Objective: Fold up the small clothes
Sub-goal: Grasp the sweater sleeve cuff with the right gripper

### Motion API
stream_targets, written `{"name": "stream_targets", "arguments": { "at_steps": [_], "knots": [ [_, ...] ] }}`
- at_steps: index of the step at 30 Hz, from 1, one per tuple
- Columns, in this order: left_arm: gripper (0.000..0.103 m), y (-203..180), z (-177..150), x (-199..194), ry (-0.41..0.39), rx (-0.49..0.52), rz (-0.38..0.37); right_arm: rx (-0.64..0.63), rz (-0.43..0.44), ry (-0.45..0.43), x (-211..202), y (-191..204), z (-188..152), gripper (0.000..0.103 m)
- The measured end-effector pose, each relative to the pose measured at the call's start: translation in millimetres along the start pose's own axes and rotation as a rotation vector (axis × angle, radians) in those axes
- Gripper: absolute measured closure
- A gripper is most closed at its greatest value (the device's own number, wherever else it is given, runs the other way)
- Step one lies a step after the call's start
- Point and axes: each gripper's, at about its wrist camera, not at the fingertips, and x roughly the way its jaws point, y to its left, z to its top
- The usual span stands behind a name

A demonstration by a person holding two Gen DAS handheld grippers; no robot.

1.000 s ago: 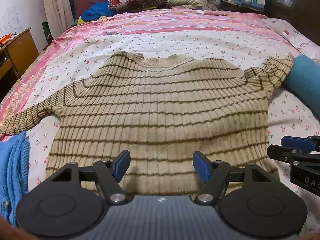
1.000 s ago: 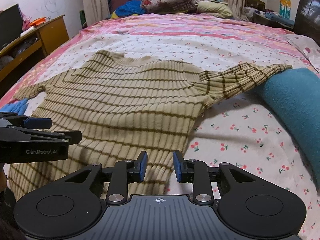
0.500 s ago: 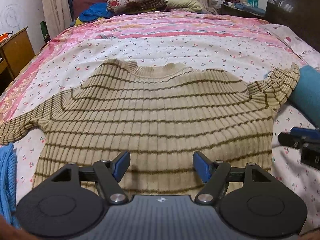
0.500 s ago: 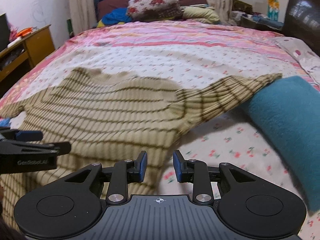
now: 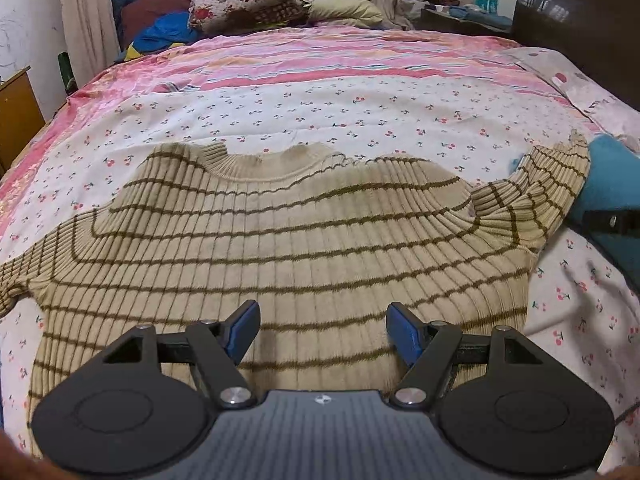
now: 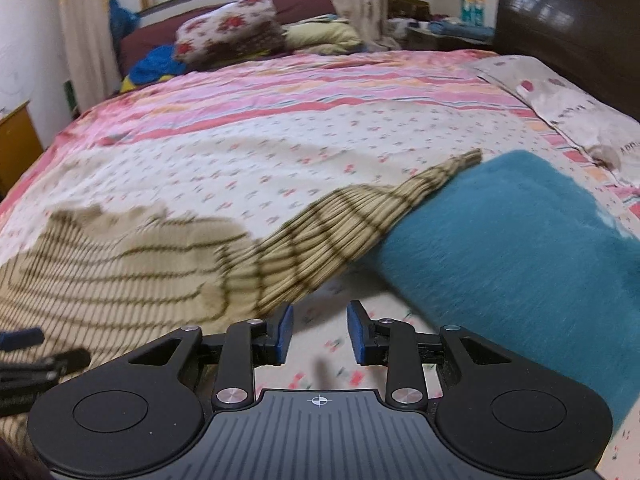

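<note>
Jaws apart, striped sweater [image 5: 288,248] spread flat

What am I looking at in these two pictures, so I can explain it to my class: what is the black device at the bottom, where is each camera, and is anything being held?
No robot here: a person holds a two-fingered claw in each hand, and a wide-angle camera on each claw looks forward along its fingers. One picture comes from the left claw, the other from the right claw; the blue pads are the fingertips. Both claws are open and hold nothing.

They hover over a bed with a cherry-print sheet. A beige striped sweater lies spread flat on it, neck away from the cameras. The left claw points at its lower middle. The right claw points at bare sheet beside the sweater, near the sleeve that rests against a teal blanket. The right view is blurred, which suggests movement. No fold is visible yet.
</note>
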Motion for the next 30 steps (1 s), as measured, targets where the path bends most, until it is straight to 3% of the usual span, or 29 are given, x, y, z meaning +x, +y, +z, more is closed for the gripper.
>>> {"name": "stream_targets", "arguments": {
  "at_steps": [10, 15, 20, 25, 27, 30],
  "knots": [
    [0.028, -13.1, 12.4, 20.1, 0.006, 0.006, -0.020, 0.080, -0.057, -0.032, 17.3, -35.2, 42.8, 0.069],
    [0.028, -19.3, 19.7, 27.1, 0.000, 0.009, -0.026, 0.154, -0.071, -0.009, 38.8, -50.7, 62.9, 0.064],
    [0.028, -22.3, 23.1, 33.8, 0.001, 0.009, -0.028, 0.214, -0.076, 0.028, 61.6, -61.0, 69.1, 0.064],
    [0.028, -21.0, 20.9, 37.4, 0.009, 0.007, -0.025, 0.182, -0.085, 0.025, 70.5, -55.7, 67.5, 0.063],
    [0.028, -19.1, 19.9, 37.6, 0.013, 0.003, -0.026, 0.151, -0.097, 0.028, 73.8, -50.9, 65.7, 0.065],
    [0.028, -16.4, 18.9, 35.4, 0.009, -0.002, -0.027, 0.125, -0.096, 0.022, 73.0, -45.6, 64.8, 0.078]
  ]
}}
